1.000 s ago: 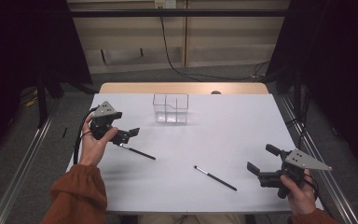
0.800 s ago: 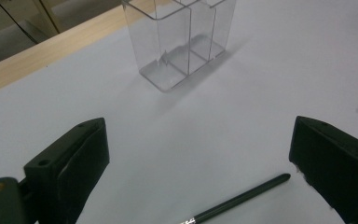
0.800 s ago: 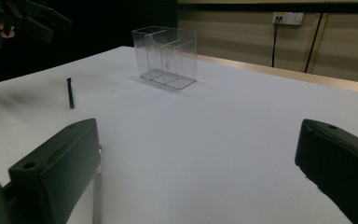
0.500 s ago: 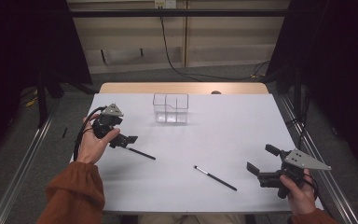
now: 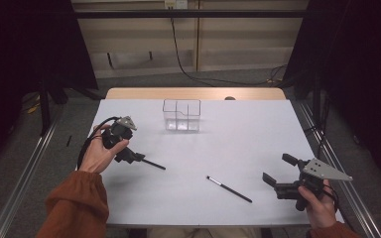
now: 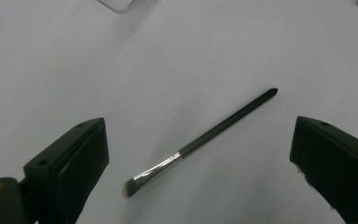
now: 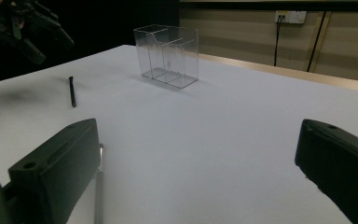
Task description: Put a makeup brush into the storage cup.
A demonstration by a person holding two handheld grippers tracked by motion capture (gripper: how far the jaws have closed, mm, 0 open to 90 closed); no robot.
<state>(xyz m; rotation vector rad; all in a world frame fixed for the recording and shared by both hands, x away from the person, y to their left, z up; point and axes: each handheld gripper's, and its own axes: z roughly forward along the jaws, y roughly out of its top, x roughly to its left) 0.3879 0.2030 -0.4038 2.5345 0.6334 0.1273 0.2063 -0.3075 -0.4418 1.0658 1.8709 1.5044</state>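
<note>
Two slim black makeup brushes lie on the white table (image 5: 258, 134). One brush (image 5: 152, 163) (image 6: 214, 133) lies under my left gripper (image 5: 131, 157) (image 6: 200, 126), which points down at it, open, jaws on either side of the brush and above it. Its bristles point toward the gripper in the left gripper view. The other brush (image 5: 229, 189) (image 7: 98, 186) lies near the front, left of my right gripper (image 5: 278, 168) (image 7: 198, 126), which is open and holds nothing. In the right gripper view this brush runs beside the left jaw.
A clear compartmented box (image 5: 181, 115) (image 7: 168, 56) stands upright at the back middle of the table; its corner (image 6: 121, 4) shows in the left gripper view. The right gripper view shows the left gripper (image 7: 28, 23) and its brush (image 7: 72, 91) far off.
My left gripper has tipped downward over the left brush and shifted slightly right. The right gripper, both brushes and the box have not moved.
</note>
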